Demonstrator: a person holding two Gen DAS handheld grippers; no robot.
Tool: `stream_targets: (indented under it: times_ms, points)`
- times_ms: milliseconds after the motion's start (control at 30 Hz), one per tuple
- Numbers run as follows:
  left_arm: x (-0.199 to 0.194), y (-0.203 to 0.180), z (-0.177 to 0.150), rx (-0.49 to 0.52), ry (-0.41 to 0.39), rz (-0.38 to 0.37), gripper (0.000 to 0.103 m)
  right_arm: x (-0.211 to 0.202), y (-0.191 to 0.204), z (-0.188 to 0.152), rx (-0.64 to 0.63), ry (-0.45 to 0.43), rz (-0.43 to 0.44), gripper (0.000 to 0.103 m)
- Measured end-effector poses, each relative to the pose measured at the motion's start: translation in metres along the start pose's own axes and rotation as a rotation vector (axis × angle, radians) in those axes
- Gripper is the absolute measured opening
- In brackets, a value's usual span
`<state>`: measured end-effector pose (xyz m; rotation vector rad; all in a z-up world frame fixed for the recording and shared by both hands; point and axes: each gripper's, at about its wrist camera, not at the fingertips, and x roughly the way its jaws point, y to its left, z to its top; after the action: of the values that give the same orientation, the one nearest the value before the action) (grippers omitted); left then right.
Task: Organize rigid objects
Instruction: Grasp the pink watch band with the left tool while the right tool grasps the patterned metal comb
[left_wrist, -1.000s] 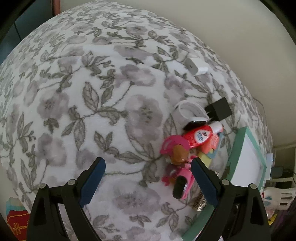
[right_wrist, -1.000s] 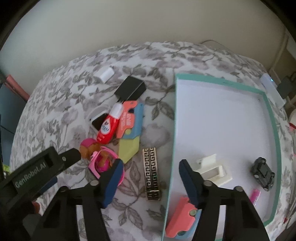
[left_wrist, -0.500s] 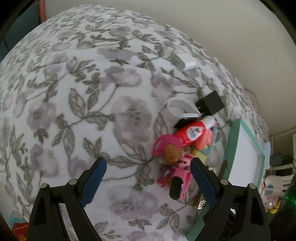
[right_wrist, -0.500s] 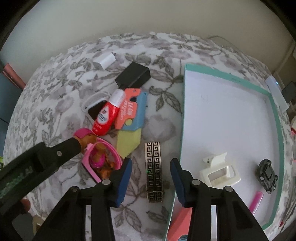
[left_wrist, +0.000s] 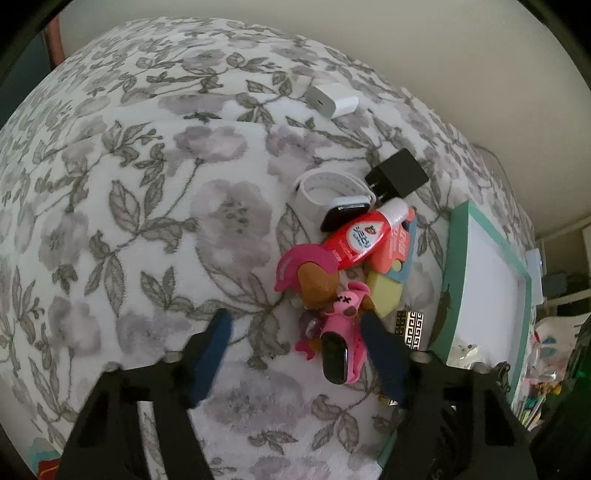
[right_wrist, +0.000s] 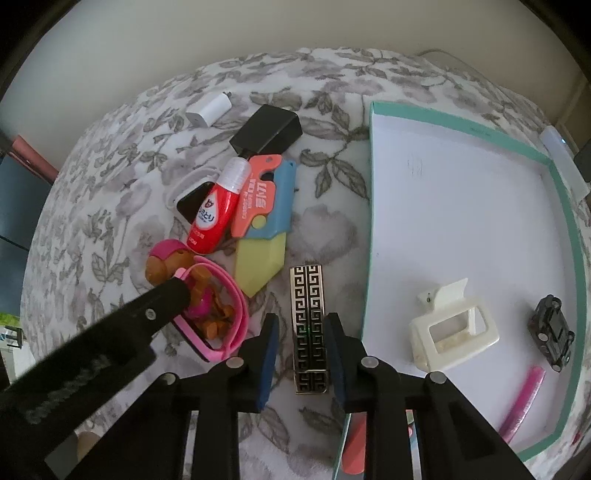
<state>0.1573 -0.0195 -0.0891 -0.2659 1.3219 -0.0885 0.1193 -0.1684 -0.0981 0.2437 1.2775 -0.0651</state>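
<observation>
A black bar with a gold key pattern (right_wrist: 308, 306) lies on the flowered cloth just left of the tray. My right gripper (right_wrist: 302, 320) straddles its near half, jaws closing; a thin gap still shows on the left side. A pink wristband with a black screen (left_wrist: 337, 352) lies tangled with a brown-haired doll (left_wrist: 314, 286). My left gripper (left_wrist: 295, 325) points down over the band, jaws closing and not touching it; the band sits close to the right finger (left_wrist: 382, 350). In the right wrist view that gripper's black finger (right_wrist: 147, 321) reaches over the pink band (right_wrist: 236, 314).
Heaped behind are a red bottle (right_wrist: 216, 210), an orange and blue cutter (right_wrist: 264, 199), a yellow block (right_wrist: 260, 260), a white-strapped watch (left_wrist: 328, 188), a black charger (right_wrist: 267, 129) and a white plug (right_wrist: 208, 110). The teal-rimmed tray (right_wrist: 461, 127) holds a white hair claw (right_wrist: 448, 332), a toy car (right_wrist: 552, 330) and a pink stick (right_wrist: 522, 402).
Both pairs of jaws have narrowed. My right gripper slid left from the tray's edge to astride the patterned bar. My left gripper rolled and edged toward the pink band.
</observation>
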Motion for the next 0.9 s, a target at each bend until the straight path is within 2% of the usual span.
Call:
stream_targets:
  times_ms: [167, 267, 533, 600, 667, 767, 800, 900]
  points:
    - [0.005, -0.002, -0.001, 0.02, 0.018, -0.002, 0.058, 0.002, 0.004, 0.001, -0.026, -0.007, -0.032, 0.028]
    - [0.004, -0.006, -0.001, 0.037, 0.015, -0.018, 0.048, 0.004, 0.01, 0.001, -0.059, -0.011, -0.069, 0.028]
    - [0.006, -0.002, -0.003, 0.017, 0.01, -0.064, 0.044, 0.007, 0.007, 0.0, -0.058, -0.027, -0.077, 0.028]
    - [0.007, -0.001, -0.003, 0.0, 0.013, -0.08, 0.043, 0.016, 0.005, -0.002, -0.047, 0.012, -0.061, 0.025]
    - [0.007, 0.0, -0.004, -0.005, 0.012, -0.089, 0.042, 0.016, 0.006, -0.002, -0.046, 0.0, -0.059, 0.024]
    - [0.006, -0.002, -0.005, 0.005, 0.008, -0.097, 0.035, 0.016, 0.003, -0.004, -0.03, -0.002, -0.051, 0.022]
    - [0.005, -0.003, -0.005, 0.009, 0.007, -0.099, 0.031, 0.016, 0.002, -0.004, -0.027, -0.001, -0.051, 0.019]
    - [0.004, -0.005, -0.005, 0.022, 0.006, -0.095, 0.03, 0.016, -0.002, -0.004, 0.004, 0.006, -0.027, 0.017]
